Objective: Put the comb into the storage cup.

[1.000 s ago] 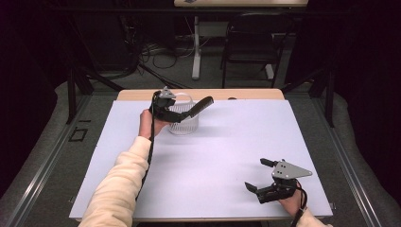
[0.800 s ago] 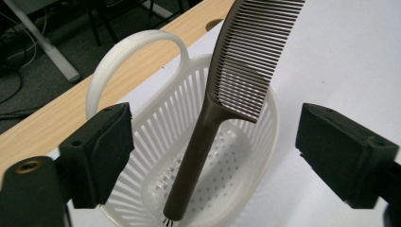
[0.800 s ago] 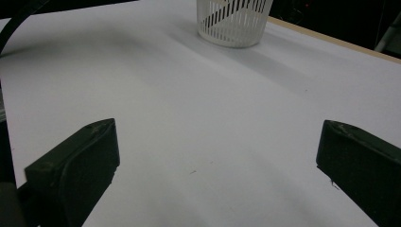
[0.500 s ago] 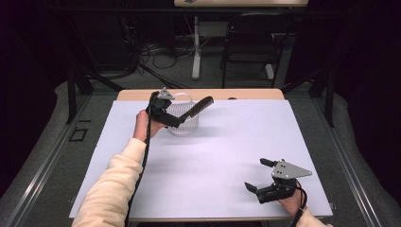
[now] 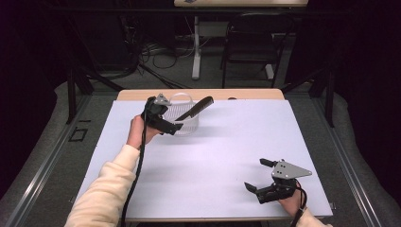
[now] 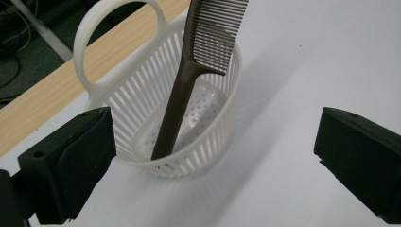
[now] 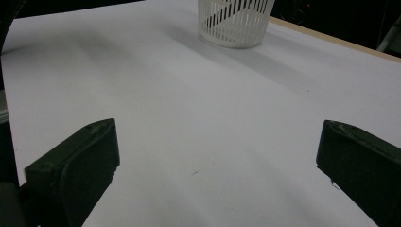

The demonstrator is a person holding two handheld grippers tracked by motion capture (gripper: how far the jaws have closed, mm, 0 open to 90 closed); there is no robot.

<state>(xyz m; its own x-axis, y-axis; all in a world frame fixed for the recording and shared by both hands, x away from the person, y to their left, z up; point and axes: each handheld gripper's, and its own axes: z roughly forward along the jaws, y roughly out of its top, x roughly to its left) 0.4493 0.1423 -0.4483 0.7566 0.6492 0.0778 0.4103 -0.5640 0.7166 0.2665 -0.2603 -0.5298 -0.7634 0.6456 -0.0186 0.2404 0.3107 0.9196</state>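
White table (image 5: 227,156): comb (image 6: 189,80) leans upright.

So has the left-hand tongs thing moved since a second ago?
Yes. The left tongs have backed away from the white basket toward the table's near-left, their jaws just opening, leaving the comb inside.

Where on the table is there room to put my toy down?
Lots of room: the white table is bare between the basket and the right gripper, and along its right side. It is crowded only at the far left, where the left gripper, jaws just opened, sits beside the basket holding the comb.
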